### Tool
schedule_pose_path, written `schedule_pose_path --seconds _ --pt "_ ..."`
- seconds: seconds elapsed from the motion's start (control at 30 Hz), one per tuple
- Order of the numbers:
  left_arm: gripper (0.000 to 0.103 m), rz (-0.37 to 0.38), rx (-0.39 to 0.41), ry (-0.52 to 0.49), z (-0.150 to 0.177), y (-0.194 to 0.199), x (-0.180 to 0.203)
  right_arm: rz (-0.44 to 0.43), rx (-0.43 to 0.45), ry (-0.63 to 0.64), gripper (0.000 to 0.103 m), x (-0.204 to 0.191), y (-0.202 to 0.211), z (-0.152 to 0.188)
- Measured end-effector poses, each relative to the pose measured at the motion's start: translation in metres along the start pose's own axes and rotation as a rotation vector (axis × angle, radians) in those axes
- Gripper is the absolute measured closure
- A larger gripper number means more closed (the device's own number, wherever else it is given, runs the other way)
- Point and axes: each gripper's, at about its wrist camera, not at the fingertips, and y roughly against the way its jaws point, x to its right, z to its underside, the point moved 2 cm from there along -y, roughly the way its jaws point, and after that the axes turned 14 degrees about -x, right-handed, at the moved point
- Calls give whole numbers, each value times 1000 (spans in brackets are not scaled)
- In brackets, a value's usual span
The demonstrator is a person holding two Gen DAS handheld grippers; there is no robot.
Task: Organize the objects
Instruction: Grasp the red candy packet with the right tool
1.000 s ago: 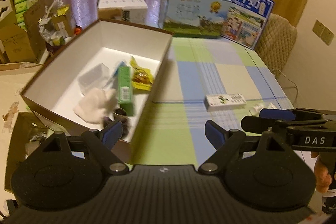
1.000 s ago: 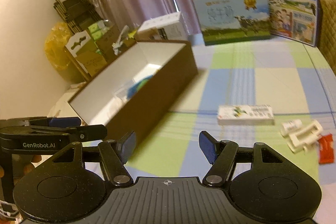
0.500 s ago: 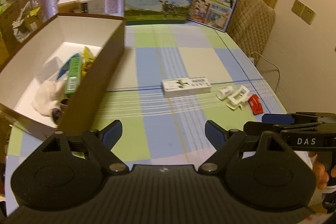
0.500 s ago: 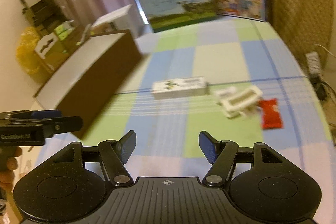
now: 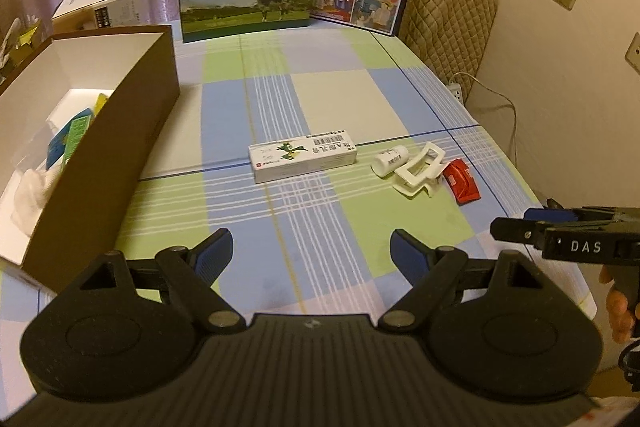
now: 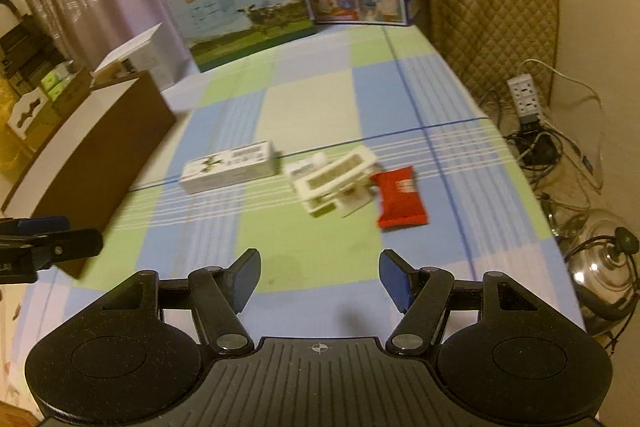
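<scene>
Lying beyond right claw: red packet.

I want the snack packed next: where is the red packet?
The red packet lies on the tablecloth at the right end of the loose row, just right of the white clip, near the table's right edge.

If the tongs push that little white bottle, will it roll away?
Probably yes. The little white bottle is round and lies on its side on the tablecloth, so a nudge could roll it. It looks small and likely light. The white clip right beside it might stop it.
</scene>
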Motion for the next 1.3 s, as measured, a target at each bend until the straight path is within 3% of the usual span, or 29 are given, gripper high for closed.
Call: schedule_pose_path --seconds 0.17,0.4,0.73,1.07,1.3 --pt "20 -13 -6 -19 -8 -13 2 50 27 1 40 18 -15 -10" --pt "20 -57 -15 -33 -25 -40 -5 81 44 22 54 38 -39 -28" --pt "20 -93 -39 -62 -50 -73 -14 100 7 57 62 52 -78 -50" --pt "20 -87 -66 -175 -76 -105 -12 121 -27 90 72 56 -101 -55" --pt "20 -90 -64 -282 -93 -132 -8 128 -32 41 73 63 -97 -55"
